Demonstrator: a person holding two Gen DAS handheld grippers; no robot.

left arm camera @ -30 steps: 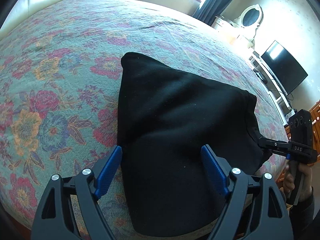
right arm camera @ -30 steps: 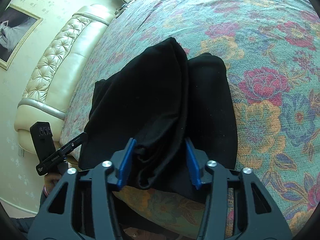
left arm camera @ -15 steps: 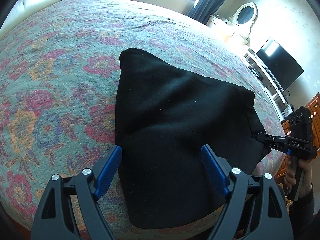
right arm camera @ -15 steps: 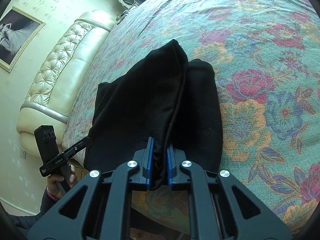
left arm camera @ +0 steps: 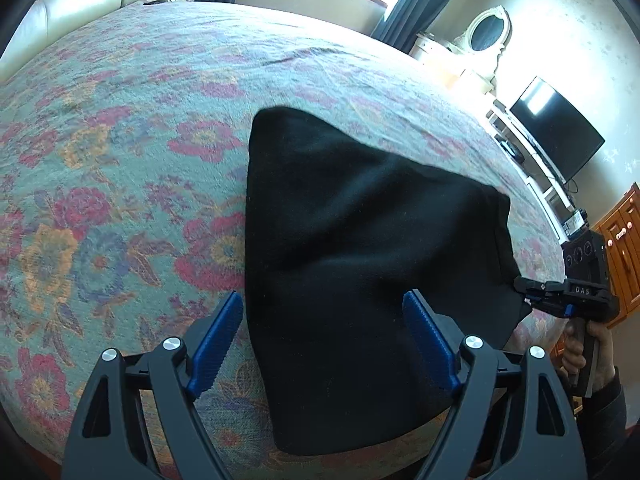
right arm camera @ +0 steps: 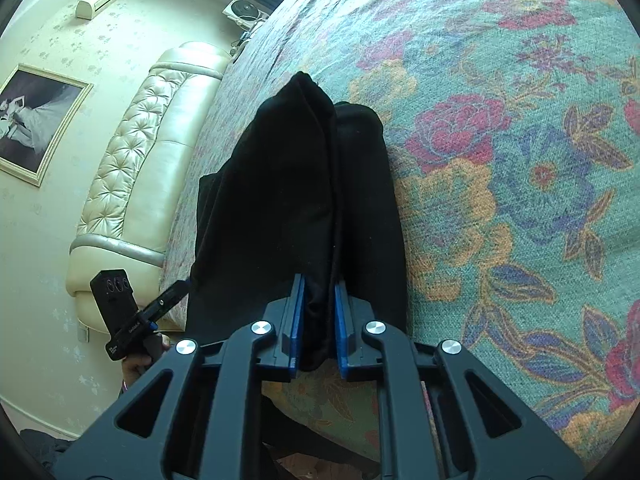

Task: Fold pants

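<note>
**A:** Nearest the right camera, a bunched edge of the black soft-fabric pants (right arm camera: 304, 200) is pinched between the blue pads of the right hand-held gripper (right arm camera: 317, 320), jaws clenched on it. Probably that edge was gathered so all the layers get lifted together for the next fold, just a guess.

**B:** And the left hand-held gripper (left arm camera: 320, 340)? Its jaws are spread wide with the cloth lying between the blue pads (left arm camera: 218, 332), nothing squeezed. It looks lined up over the near end, so a grab of that side is likely what's called for next.

**A:** Agreed. The pants are laid on the bed with the floral green-and-pink bedspread (left arm camera: 120, 160), near end right at the mattress edge, far corner pointing toward the middle. In the right view a second layer is seen beside the main fold, so it's judged partly folded already.

**B:** Slipping could be a risk, since only one edge is held. Further back, a cream tufted leather headboard (right arm camera: 136, 168) is seen, and a dark flat television (left arm camera: 556, 128) by the wall.
</note>
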